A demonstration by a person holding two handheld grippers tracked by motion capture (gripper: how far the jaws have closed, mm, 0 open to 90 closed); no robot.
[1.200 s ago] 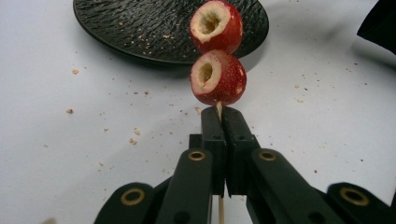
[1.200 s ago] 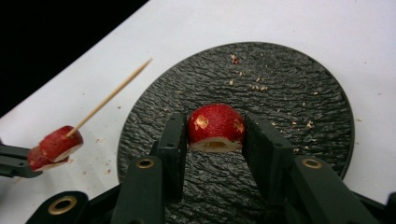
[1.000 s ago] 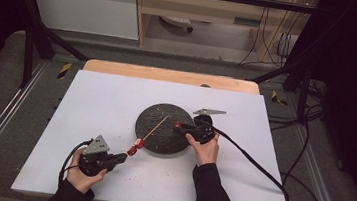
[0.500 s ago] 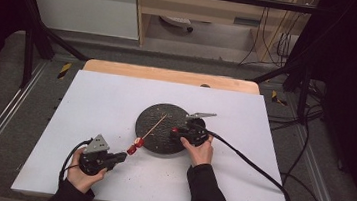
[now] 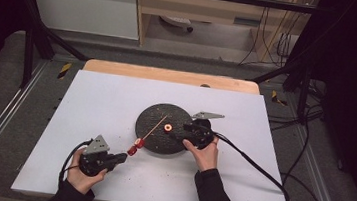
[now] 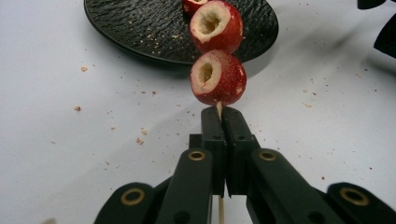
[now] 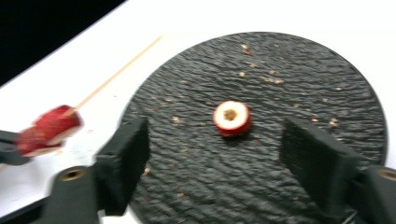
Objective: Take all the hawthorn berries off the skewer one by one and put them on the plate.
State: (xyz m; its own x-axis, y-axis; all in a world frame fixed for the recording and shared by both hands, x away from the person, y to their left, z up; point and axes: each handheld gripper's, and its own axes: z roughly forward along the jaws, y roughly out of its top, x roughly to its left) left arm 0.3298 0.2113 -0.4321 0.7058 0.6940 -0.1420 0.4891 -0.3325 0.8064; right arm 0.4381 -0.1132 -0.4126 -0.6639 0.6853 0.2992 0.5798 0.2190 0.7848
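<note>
Skewer: your left gripper (image 6: pixel 219 122) has its fingers (image 6: pixel 212 140) pressed together on a thin wooden skewer (image 6: pixel 218 110), which runs out past the tips toward the plate.
Fruit on the skewer: two red, cored fruits (image 6: pixel 217 77) sit threaded just beyond the left fingers, one right after the other, each showing a pale hollow centre and a speckled red skin.
Loose fruit: a third red cored fruit piece (image 7: pixel 231 117) lies by itself on the black plate (image 7: pixel 299 84), hollow side up, between your right fingers and clear of both.
Right gripper: your right gripper (image 7: pixel 219 149) has just been opening; its fingers (image 7: pixel 126 154) now stand well apart with the loose piece in the gap and neither pad on it.
Plate: round, black, rough-textured, dotted with crumbs, resting on the white surface (image 5: pixel 96 102).
Skewer tip: in the high view the bare end of the stick (image 5: pixel 156 126) lies across the plate near the loose piece (image 5: pixel 167 127).
Hard to make out: the right gripper view is blurred, so the threaded fruits (image 7: pixel 49 128) beside the left-hand finger are smeared, and you probably cannot tell there where one ends.
Cut off: in the left gripper view the loose piece is clipped by the top edge.
</note>
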